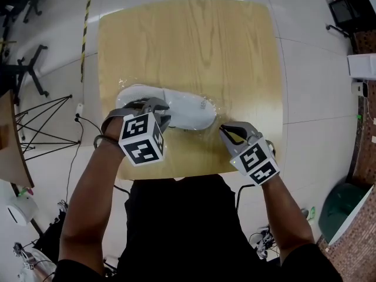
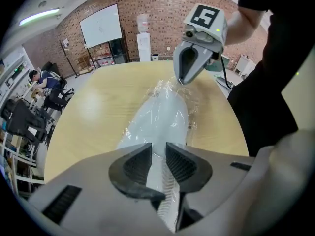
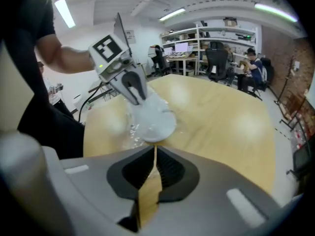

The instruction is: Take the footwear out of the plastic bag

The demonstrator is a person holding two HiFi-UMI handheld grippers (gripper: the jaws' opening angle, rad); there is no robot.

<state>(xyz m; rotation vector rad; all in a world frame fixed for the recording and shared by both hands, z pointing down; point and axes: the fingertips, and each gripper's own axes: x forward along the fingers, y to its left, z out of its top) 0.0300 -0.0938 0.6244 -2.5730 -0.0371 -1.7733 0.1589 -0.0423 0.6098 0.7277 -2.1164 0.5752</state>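
A white shoe (image 1: 188, 110) lies on its side in a clear plastic bag (image 1: 212, 121) on the wooden table (image 1: 188, 40). My left gripper (image 1: 154, 107) points steeply down at the heel end. In the left gripper view its jaws (image 2: 158, 154) close on the wrapped shoe (image 2: 162, 117), and white ribbed material fills the gap. My right gripper (image 1: 226, 131) sits at the toe end near the table's front edge. Its jaws are nearly together at the crumpled film (image 2: 194, 100). In the right gripper view the shoe's toe (image 3: 155, 119) and the film (image 3: 129, 132) reach its tips (image 3: 154, 154).
The table's front edge (image 1: 194, 172) runs just under both hands, against the person's body. Black stand legs (image 1: 41, 122) and a cable stand left of the table, and a green bin (image 1: 346, 207) at the right. Office chairs and desks stand farther off in the room.
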